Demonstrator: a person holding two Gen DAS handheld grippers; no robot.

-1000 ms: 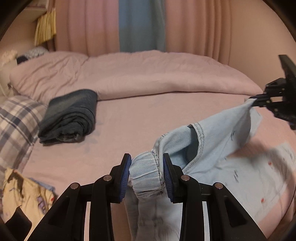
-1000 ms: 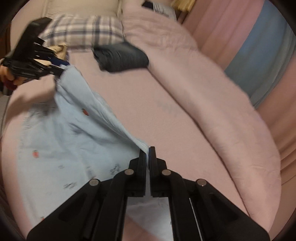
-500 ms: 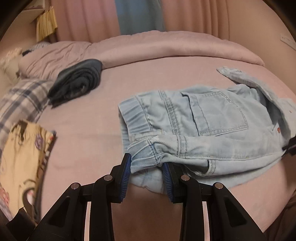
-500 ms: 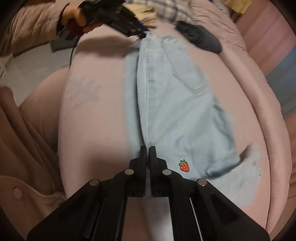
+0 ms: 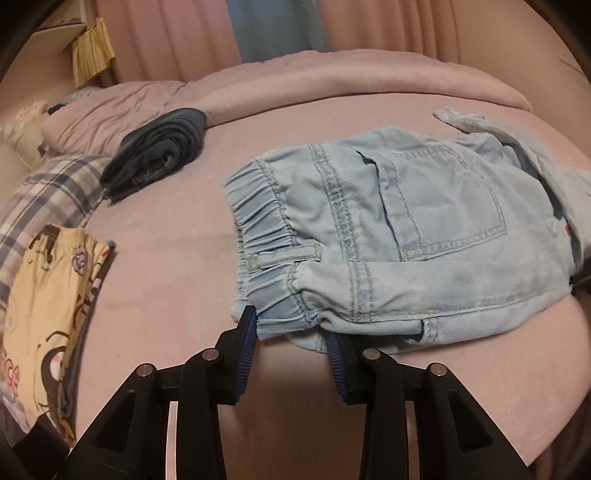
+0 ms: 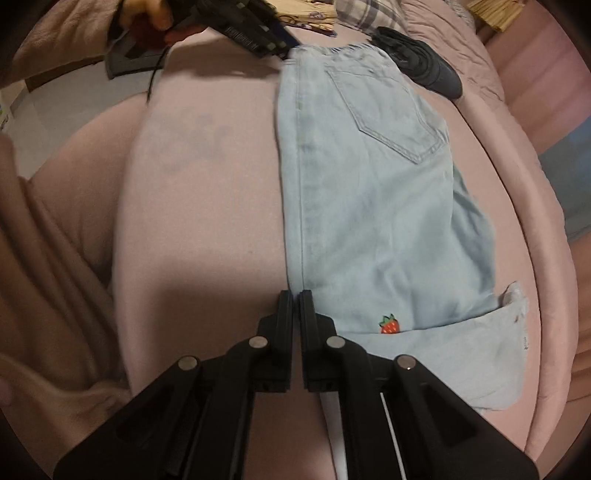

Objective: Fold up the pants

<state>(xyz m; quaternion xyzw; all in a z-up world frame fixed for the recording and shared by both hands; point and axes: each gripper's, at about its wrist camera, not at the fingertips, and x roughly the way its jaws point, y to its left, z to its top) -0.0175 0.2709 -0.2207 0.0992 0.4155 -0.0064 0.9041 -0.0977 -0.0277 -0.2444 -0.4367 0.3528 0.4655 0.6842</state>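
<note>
**Pants down flat, both ends pinned**

Left tongs (image 5: 290, 334) sit at the elastic waistband of the light blue pants (image 5: 388, 229), and their blue pads are easing apart right now, the bunched corner of the waistband lying between them. Right tongs (image 6: 296, 297) are at the other end, pinched together on the long side edge of the pants down by the hem, just beside the little strawberry patch (image 6: 389, 325).

Why hold both ends? That looks like the way to keep the cloth stretched straight while it settles on the pink bed (image 5: 166, 277), one leg stacked over the other, back pocket up. One hem corner sticks out past the top layer, so the stack isn't perfectly square.

Both tools tip steeply down toward the mattress. From the right camera, the person's hand (image 6: 147, 14) grips the left tool at the far top, reaching across the bed edge.

Elsewhere on the bed: a folded dark garment (image 5: 155, 147), a plaid pillow (image 5: 48, 199), a yellow printed cloth (image 5: 44, 306).
</note>
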